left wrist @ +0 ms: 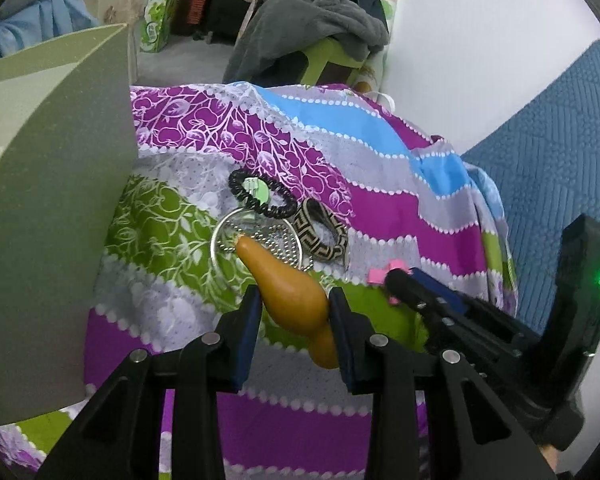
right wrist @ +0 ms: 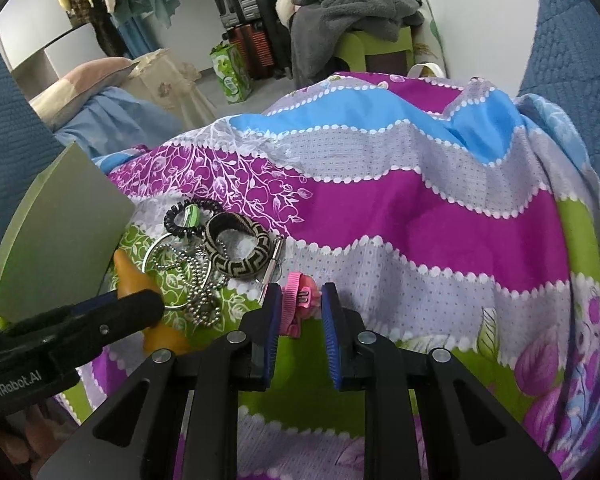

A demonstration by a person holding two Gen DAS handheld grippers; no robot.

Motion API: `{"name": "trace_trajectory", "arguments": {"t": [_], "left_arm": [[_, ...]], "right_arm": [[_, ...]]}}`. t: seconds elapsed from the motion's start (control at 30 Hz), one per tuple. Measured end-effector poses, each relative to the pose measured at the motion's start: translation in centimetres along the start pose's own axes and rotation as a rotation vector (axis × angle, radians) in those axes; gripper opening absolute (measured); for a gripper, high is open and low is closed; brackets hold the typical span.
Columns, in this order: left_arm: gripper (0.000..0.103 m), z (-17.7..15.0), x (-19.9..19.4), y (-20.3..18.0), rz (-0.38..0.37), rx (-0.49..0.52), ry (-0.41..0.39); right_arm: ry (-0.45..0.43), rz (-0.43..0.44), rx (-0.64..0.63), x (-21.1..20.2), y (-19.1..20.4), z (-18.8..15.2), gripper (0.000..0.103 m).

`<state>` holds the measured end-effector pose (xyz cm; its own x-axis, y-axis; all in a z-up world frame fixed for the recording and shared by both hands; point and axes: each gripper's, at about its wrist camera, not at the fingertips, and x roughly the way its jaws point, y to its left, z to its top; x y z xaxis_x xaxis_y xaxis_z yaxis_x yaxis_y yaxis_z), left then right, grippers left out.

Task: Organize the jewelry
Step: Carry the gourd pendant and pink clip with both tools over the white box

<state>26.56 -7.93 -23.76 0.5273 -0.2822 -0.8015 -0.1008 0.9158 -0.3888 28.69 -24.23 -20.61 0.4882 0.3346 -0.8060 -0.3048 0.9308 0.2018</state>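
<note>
Fingers of left gripper (left wrist: 294, 304) straddle orange gourd (left wrist: 296, 300); right gripper (right wrist: 300, 306) brackets pink bow (right wrist: 298, 296), grip unclear.

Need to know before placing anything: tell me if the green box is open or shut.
Cannot tell. Only the outer walls of the green box show in both views; its top and inside are out of frame.

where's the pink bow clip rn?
The pink bow clip sits between the right claw fingers in the right wrist view, on the striped cloth, just right of the patterned bracelet and bead chain.
</note>
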Motion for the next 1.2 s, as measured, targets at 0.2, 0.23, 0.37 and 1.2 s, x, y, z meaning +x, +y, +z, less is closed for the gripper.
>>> {"name": "trace_trajectory", "arguments": {"t": [0.2,0.23,0.37,1.2], "left_arm": [[0.034,-0.5,-0.8,0.4,0.027,0.042,0.009],[0.034,-0.7,-1.0,0.5,0.034,0.05,0.012],[0.034,-1.2,-1.7,0.7,0.042,0.082,0.016],[0.034,0.3,-13.3,-1.4,-0.064,0.26,-0.022]], "right_arm": [[-0.007,-0.025,0.011,-1.4,0.7,-0.6,0.018],[-0.01,-0.031,0.006,-1.7,0.9,-0.7,0.018],[0.012,-0.061,0.002,-2.4,1.6,-1.5,0.018],[-0.073,-0.135,0.055,-12.9,5.8,-1.1,0.018]]}}
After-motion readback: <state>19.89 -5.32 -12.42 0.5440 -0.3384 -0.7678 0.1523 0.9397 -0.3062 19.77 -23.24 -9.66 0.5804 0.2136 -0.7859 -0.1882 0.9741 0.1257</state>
